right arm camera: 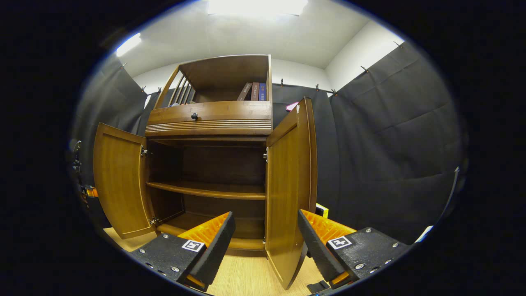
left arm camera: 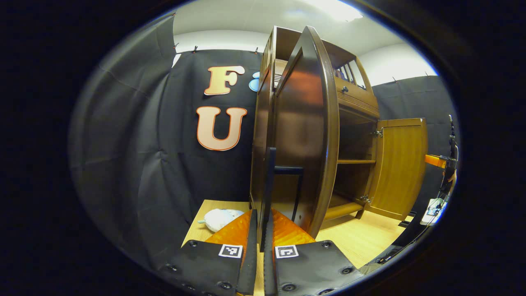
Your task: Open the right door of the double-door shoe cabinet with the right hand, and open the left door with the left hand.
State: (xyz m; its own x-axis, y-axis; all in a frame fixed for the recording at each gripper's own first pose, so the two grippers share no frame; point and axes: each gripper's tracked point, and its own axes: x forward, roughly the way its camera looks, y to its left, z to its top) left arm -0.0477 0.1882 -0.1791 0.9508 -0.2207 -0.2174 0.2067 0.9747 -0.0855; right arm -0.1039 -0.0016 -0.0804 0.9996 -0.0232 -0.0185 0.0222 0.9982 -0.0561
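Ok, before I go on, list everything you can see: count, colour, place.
shoe cabinet: one, brown, on table
table: one, light wood
left door: one, brown, open
right door: one, brown, open
handle: one, black, on left door
drawer knob: one, black, above doors
books: about three, red and blue, top shelf
soft toy: one, white, on table beside cabinet
left gripper: one, shut on handle
right gripper: one, open, astride right door's lower edge

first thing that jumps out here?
The shoe cabinet with both doors swung open: right door edge-on between the right gripper's open fingers, left door wide. In the left gripper view, the left gripper is shut on that door's black handle.
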